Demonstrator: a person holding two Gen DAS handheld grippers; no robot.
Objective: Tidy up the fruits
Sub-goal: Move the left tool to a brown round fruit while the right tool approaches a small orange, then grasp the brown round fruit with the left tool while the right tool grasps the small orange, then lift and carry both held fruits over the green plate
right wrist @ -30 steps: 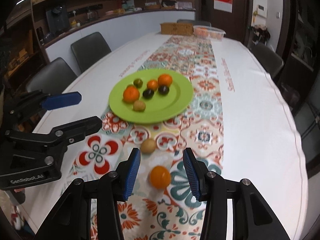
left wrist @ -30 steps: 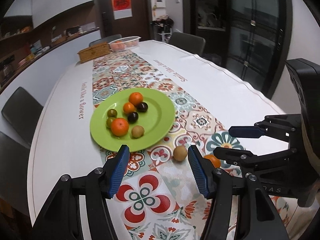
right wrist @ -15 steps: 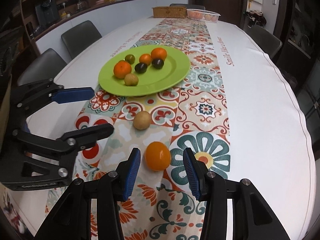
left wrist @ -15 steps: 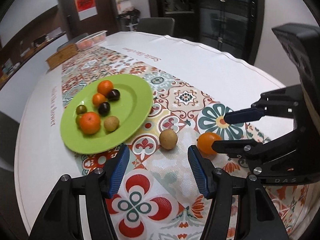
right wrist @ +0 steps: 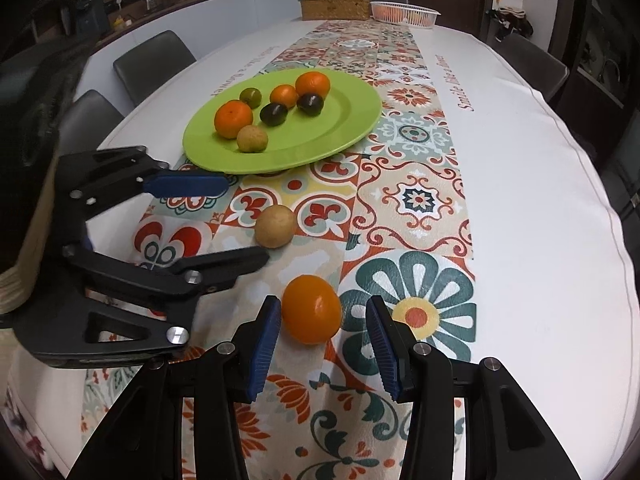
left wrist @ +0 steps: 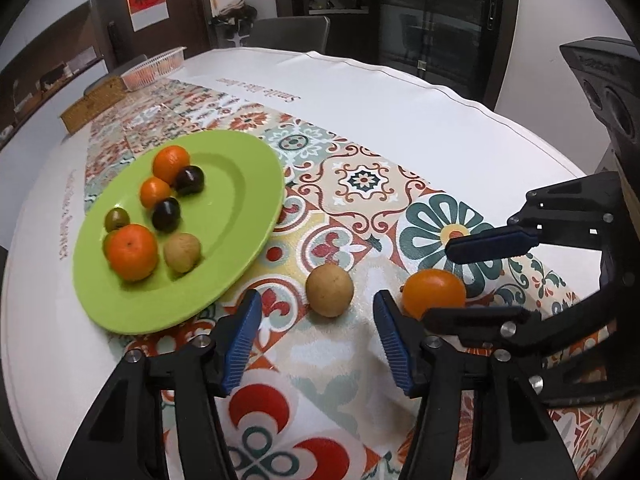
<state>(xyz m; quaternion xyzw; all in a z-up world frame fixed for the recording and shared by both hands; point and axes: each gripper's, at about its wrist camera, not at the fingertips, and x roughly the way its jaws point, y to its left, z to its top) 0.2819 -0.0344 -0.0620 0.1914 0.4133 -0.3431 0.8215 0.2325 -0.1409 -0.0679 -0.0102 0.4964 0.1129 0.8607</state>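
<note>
A green plate [left wrist: 240, 216] [right wrist: 352, 120] on the patterned runner holds several small fruits: oranges, dark plums, a green one and a tan one. A loose tan round fruit [left wrist: 329, 289] [right wrist: 276, 226] lies on the runner just ahead of my open left gripper [left wrist: 316, 340], which also shows in the right wrist view [right wrist: 224, 224]. A loose orange [right wrist: 311, 309] [left wrist: 434, 293] sits between the open jaws of my right gripper [right wrist: 320, 340], close to the left pad. In the left wrist view the right gripper [left wrist: 460, 280] straddles the orange.
A wicker box [right wrist: 335, 8] and a white basket [right wrist: 404, 13] of orange fruit stand at the table's far end. Grey chairs [right wrist: 154, 64] line the left side and one [right wrist: 528, 60] the right. The white tablecloth [right wrist: 540, 200] flanks the runner.
Both grippers have moved forward and down toward the loose fruits. The orange now lies between the right jaws; the tan fruit is nearer the left jaws.
</note>
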